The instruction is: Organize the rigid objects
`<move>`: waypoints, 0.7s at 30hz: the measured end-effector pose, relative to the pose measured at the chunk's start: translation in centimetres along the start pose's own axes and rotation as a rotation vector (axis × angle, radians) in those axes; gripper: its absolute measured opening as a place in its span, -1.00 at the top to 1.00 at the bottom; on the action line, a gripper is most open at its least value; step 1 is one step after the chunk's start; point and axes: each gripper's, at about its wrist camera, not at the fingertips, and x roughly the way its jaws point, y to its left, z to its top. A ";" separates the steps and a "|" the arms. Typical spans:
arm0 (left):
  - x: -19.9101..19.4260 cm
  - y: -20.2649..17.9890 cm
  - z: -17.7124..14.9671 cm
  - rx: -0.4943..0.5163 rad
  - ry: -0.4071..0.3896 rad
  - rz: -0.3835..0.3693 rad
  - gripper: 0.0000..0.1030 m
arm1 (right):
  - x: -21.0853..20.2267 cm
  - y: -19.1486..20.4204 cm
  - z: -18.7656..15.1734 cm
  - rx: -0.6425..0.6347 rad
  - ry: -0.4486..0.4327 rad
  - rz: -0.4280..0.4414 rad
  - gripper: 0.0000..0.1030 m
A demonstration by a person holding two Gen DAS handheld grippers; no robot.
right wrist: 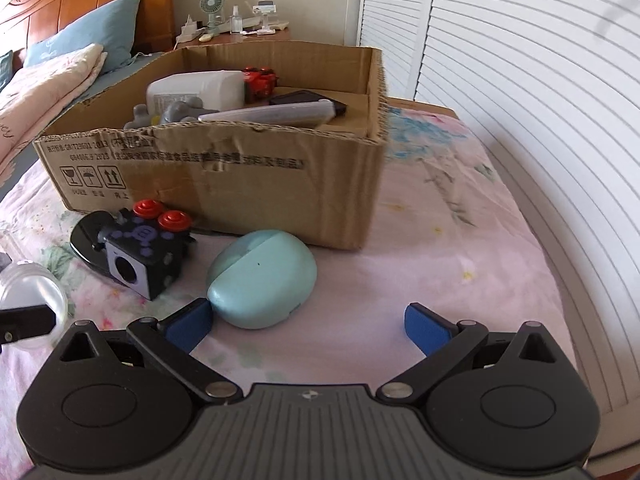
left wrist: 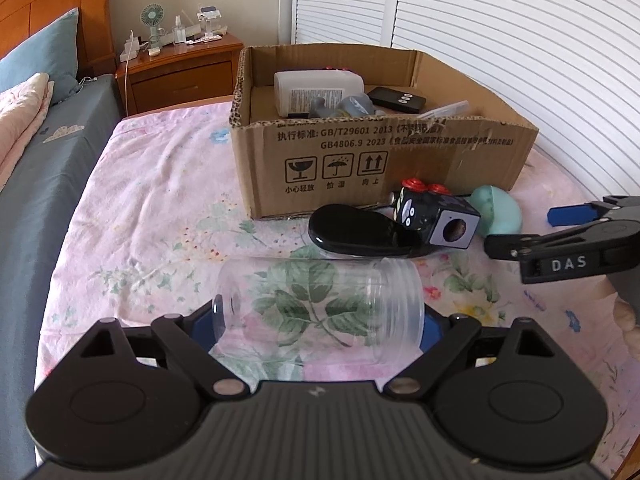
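Note:
My left gripper (left wrist: 320,320) is shut on a clear plastic jar (left wrist: 320,308) lying on its side just above the floral bedsheet; the jar also shows in the right wrist view (right wrist: 34,296). My right gripper (right wrist: 308,322) is open, its left blue pad touching a teal oval case (right wrist: 262,278), which also shows in the left wrist view (left wrist: 496,210). A black cube toy with red buttons (right wrist: 148,254) rests on a glossy black oval object (left wrist: 352,230). Behind them stands an open cardboard box (left wrist: 376,160) holding a white bottle (left wrist: 318,90), a remote (left wrist: 396,100) and grey items.
A wooden nightstand (left wrist: 180,64) with a small fan stands behind the bed. Pillows and a blue sheet (left wrist: 36,168) lie to the left. White louvered doors (left wrist: 520,40) run along the right. The bed edge is close on the right (right wrist: 560,320).

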 end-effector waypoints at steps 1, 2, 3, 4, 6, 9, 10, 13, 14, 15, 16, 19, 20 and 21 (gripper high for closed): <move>0.0 0.0 0.0 -0.002 0.002 -0.001 -0.77 | 0.0 0.0 0.0 -0.014 -0.006 0.001 -1.00; 0.1 0.1 0.0 -0.005 0.003 -0.003 -0.77 | 0.0 0.2 0.0 -0.030 -0.009 0.001 -1.00; 0.2 0.1 0.0 -0.008 0.006 -0.006 -0.77 | 0.1 0.3 0.2 -0.050 -0.011 0.002 -1.00; 0.2 0.2 0.0 -0.012 0.009 -0.008 -0.77 | 0.2 0.5 0.3 -0.070 -0.015 0.005 -1.00; 0.2 0.2 -0.1 -0.017 0.012 -0.011 -0.77 | 0.4 0.9 0.7 -0.105 -0.030 0.017 -0.98; 0.3 0.2 0.0 -0.018 0.013 -0.012 -0.77 | 0.4 1.1 1.1 -0.122 -0.045 0.072 -0.65; 0.3 0.2 0.0 -0.019 0.014 -0.012 -0.77 | 0.4 1.2 1.2 -0.129 -0.047 0.080 -0.57; 0.4 0.2 0.0 -0.018 0.019 -0.012 -0.77 | 0.2 1.7 1.2 -0.159 -0.065 0.104 -0.34; 0.4 0.2 0.0 -0.018 0.021 -0.012 -0.77 | 0.2 1.8 1.2 -0.162 -0.067 0.108 -0.28; 0.4 0.2 -0.1 -0.018 0.023 -0.011 -0.77 | 0.1 1.8 1.2 -0.163 -0.067 0.113 -0.26; 0.5 0.2 -0.1 -0.018 0.024 -0.011 -0.77 | 0.1 1.8 1.2 -0.159 -0.066 0.112 -0.26; 0.5 0.2 -0.1 -0.017 0.023 -0.011 -0.77 | -0.2 1.8 1.0 -0.167 -0.064 0.120 -0.26; 0.4 0.2 -0.1 -0.017 0.023 -0.013 -0.77 | -0.4 1.7 0.9 -0.171 -0.062 0.125 -0.26; 0.4 0.2 -0.1 -0.017 0.022 -0.015 -0.77 | -0.6 1.5 0.6 -0.176 -0.058 0.132 -0.26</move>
